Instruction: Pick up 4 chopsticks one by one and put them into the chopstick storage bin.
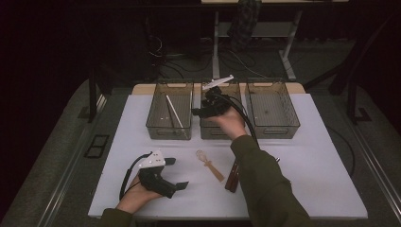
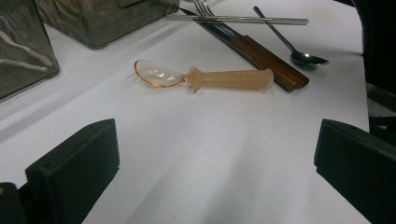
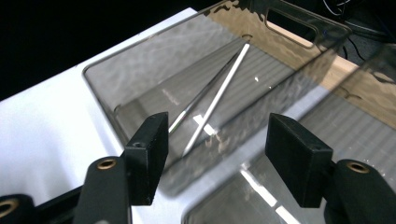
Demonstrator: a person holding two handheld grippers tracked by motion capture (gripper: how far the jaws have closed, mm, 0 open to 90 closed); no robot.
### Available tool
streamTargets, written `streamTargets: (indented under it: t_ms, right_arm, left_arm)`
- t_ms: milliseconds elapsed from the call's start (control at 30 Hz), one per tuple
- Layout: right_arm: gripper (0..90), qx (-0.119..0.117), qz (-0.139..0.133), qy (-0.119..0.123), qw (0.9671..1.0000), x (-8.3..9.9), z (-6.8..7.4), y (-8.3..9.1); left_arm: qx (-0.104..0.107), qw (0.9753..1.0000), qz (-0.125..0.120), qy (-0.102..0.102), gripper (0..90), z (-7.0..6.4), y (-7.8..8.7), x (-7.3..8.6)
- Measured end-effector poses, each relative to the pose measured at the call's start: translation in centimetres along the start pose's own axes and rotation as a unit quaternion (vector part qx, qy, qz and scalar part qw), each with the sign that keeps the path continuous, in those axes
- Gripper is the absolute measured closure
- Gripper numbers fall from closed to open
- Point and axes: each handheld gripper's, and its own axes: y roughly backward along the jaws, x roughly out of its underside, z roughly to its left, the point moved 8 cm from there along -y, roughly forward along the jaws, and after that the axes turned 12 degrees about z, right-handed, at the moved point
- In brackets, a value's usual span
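**High view.** White table (image 1: 142, 123) with three clear bins along the far edge: left bin (image 1: 156, 124) holding one chopstick (image 1: 173, 111), middle bin (image 1: 208, 132), right bin (image 1: 273, 127). The right gripper (image 1: 204, 109) hovers over the middle bin near its wall with the left bin; its jaw state cannot be told here. The left gripper (image 1: 176, 174) rests low at the near left of the table, jaws spread, pointing right toward the plastic spoon (image 1: 209, 164). The spoon lies on bare table near the centre, bowl toward the bins, handle toward the person and slightly right. Just right of it is a brown-handled piece of cutlery (image 1: 232, 177), close but apart.

**Left gripper view.** The left gripper (image 2: 215, 163) stands wide open and empty. The plastic spoon (image 2: 205, 78) lies ahead, well apart from the jaws, long axis across the view, clear bowl left, amber handle right. Behind it: a brown-handled fork (image 2: 261, 58), a metal spoon (image 2: 299, 53) and a metal chopstick (image 2: 233, 19).
Handling, as a judgement: light, stiff, smooth plastic, likely to skid on the table. Best hold is across the round handle behind the collar, not on the thin bowl.

**Right gripper view.** The right gripper (image 3: 215, 140) is open, holding nothing, above the wall between two bins. The chopstick (image 3: 219, 95) lies slantwise on the left bin (image 3: 107, 79) floor.
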Motion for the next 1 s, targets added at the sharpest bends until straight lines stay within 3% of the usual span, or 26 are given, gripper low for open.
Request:
streamTargets:
  t_ms: [200,333,567,833,1000]
  right_arm:
    - [35.0,-0.003,-0.009,0.010,0.9999,2.5,-0.4,2.4]
    - [28.3,-0.013,-0.031,0.011,0.9994,3.8,-0.4,4.1]
    - [26.9,-0.018,-0.060,0.021,0.9978,5.9,-0.2,6.6]
    - [24.6,-0.015,-0.073,0.012,0.9972,8.6,-0.8,8.0]
    - [22.8,-0.005,-0.082,-0.006,0.9966,10.4,-1.3,8.4]
  left_arm:
    - [-0.001,1.0000,0.001,0.002,0.0,0.0,-0.1,0.0]
    - [-0.003,1.0000,0.003,0.005,0.0,0.1,-0.1,0.1]
    - [-0.005,0.9999,0.002,0.010,0.0,0.2,-0.1,0.1]
    - [-0.006,0.9999,0.004,0.010,0.0,0.2,-0.3,0.2]
    - [-0.006,0.9999,0.006,0.009,0.0,0.2,-0.3,0.2]
